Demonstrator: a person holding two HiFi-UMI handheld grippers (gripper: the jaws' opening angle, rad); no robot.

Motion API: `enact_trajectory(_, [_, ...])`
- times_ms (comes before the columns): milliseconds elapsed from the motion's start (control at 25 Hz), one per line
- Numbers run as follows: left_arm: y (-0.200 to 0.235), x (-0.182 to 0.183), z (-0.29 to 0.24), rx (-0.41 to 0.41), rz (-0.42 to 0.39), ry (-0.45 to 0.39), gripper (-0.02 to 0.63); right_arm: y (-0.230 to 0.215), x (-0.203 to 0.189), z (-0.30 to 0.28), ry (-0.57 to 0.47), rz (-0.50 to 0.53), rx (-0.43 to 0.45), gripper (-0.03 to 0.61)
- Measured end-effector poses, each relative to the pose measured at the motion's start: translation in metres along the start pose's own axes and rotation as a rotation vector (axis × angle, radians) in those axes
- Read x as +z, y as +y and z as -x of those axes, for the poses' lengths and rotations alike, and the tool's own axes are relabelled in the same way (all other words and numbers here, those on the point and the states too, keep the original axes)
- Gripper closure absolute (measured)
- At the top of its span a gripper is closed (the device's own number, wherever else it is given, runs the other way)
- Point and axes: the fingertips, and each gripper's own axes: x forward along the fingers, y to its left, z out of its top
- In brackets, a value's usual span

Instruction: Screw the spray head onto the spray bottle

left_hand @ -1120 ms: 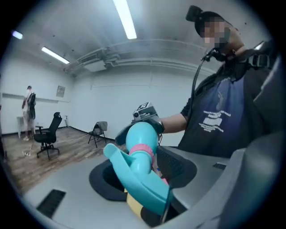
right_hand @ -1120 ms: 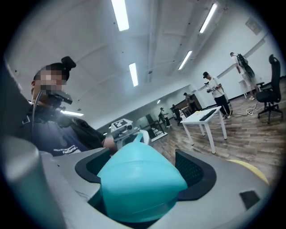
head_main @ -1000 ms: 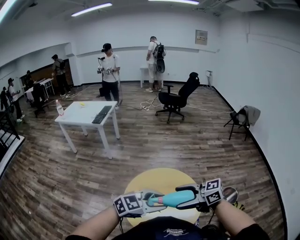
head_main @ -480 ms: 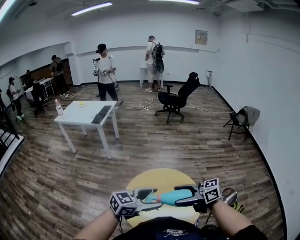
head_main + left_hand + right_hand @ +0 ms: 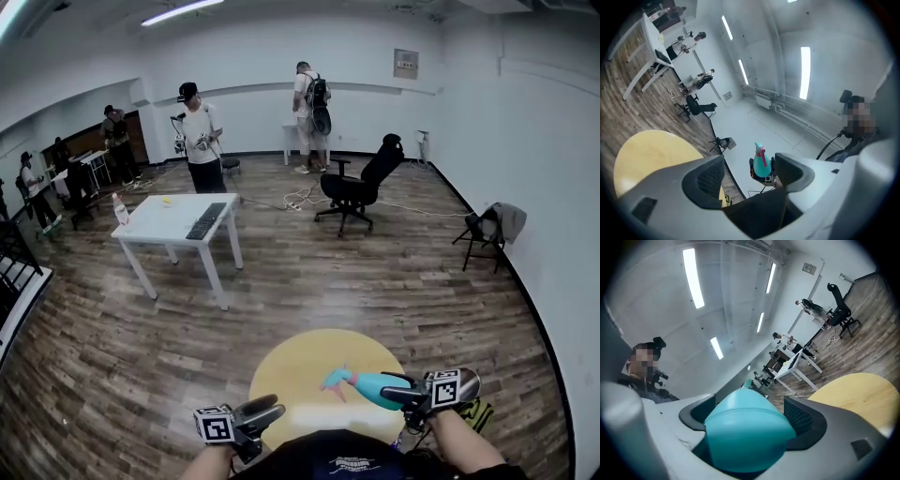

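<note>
Two hand-held grippers work above a round yellow table point(image 5: 286, 370), at the near end of a wood-floored room.

Left gripper point(image 5: 270, 411): its jaws stand wide apart and have just been opening. Nothing lies between the pads. In the left gripper view the two ribbed pads flank empty air, and the bottle shows small and distant through the gap.

Right gripper point(image 5: 394, 389): its jaws are clamped on the lower body of the teal spray bottle point(image 5: 370, 384). In the right gripper view the bottle's rounded bulk fills the space between both pads.

The bottle is held roughly level in the air, above the near right part of the yellow table, with its neck toward the left gripper. The spray head point(image 5: 337, 380), teal with a pink trigger, sits on the bottle's neck. How tightly it is seated cannot be told. The left gripper and the spray head are well apart, with bare yellow tabletop showing between them.

Background:
- A white table point(image 5: 169, 220) carries a dark keyboard point(image 5: 204, 223) and a small clear bottle point(image 5: 119, 214) at its left corner.
- A black office chair point(image 5: 361, 183) stands beyond it.
- A folding chair point(image 5: 489, 230) draped with a garment stands near the right wall.
- Several people stand at the far end, one just behind the white table with devices held at chest height.
</note>
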Motion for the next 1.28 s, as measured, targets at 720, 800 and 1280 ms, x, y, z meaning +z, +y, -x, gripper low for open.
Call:
enact_trajectory(720, [-0.064,-0.059,-0.081,-0.165,-0.58,0.659,0.387,0.077,-0.034,-0.082,0.4,0.305,0.133,0.113])
enact_trajectory(800, [-0.058,-0.074,-0.085,-0.14,-0.682,0.741,0.445,0.083,-0.039,-0.083,0.525,0.469,0.103,0.114])
enact_trajectory(1280, [-0.056,-0.073,-0.085,-0.136,-0.698,0.709,0.477,0.083,-0.033,-0.082,0.436,0.439,0.096,0.105])
